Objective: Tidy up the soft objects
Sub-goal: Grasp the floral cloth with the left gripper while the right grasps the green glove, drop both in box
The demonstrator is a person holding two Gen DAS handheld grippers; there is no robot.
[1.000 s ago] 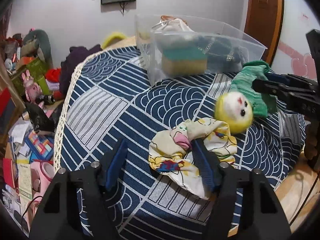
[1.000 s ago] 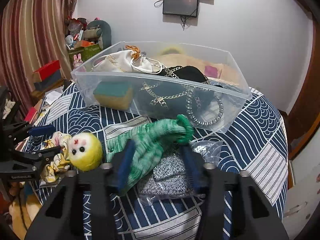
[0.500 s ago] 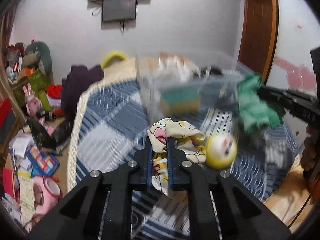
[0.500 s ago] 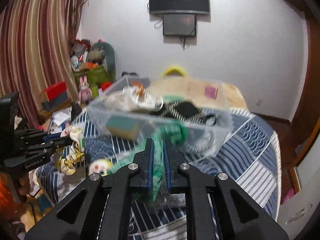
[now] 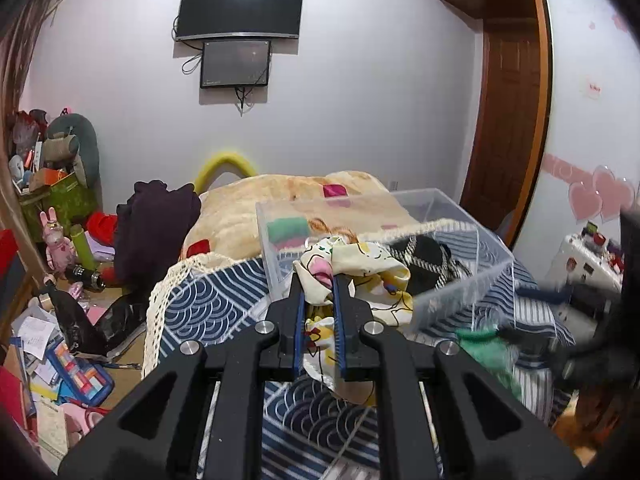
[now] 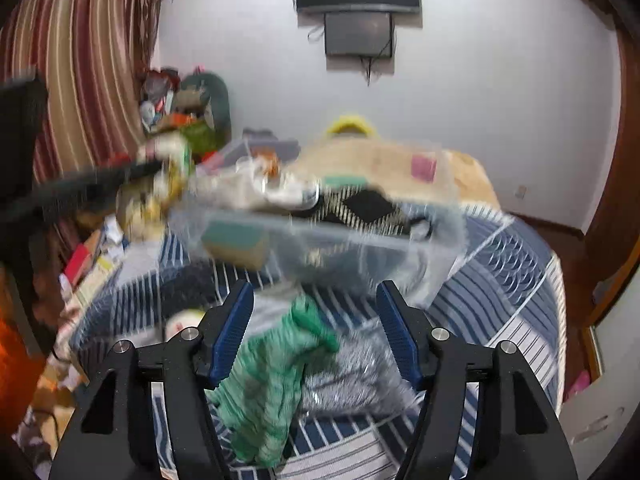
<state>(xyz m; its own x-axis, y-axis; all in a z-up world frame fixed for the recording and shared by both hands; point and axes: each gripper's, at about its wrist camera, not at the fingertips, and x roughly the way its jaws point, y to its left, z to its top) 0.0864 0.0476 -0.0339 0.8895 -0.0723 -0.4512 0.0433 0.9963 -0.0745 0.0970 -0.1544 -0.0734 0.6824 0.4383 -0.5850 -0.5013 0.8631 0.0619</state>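
Up close, the left gripper (image 5: 318,300) is clenched on a floral cloth (image 5: 352,268), pinching it between blue pads at the center of the left wrist view. The cloth bunches above the fingertips and hangs below them, held in the air right at the near wall of the clear plastic bin (image 5: 472,284); whether it touches the rim cannot be told. In the right wrist view the same cloth (image 6: 160,188) shows as a blur at the left of the frame, beside the bin's left end.

The right gripper (image 6: 316,320) stands released, its jaws wide apart at the bottom of its frame. Below and between them lies the green knit doll (image 6: 272,376), slumped on the blue wave-patterned bedspread (image 6: 512,288), its pale yellowish head (image 6: 184,320) just left of the left finger. Neither finger touches it. A grey speckled pouch (image 6: 352,376) lies against the doll's right side.

The bin (image 6: 320,240) sits across the middle of the bed, open-topped, already holding a green-and-tan sponge (image 6: 236,244), a white bag and a black item with pale chain trim. Open bedspread runs to the right of the bin toward the bed's edge.

The cloth is cream with yellow, pink and red cartoon prints, crumpled. The doll's body is ribbed green knit; motion blur softens its detail.
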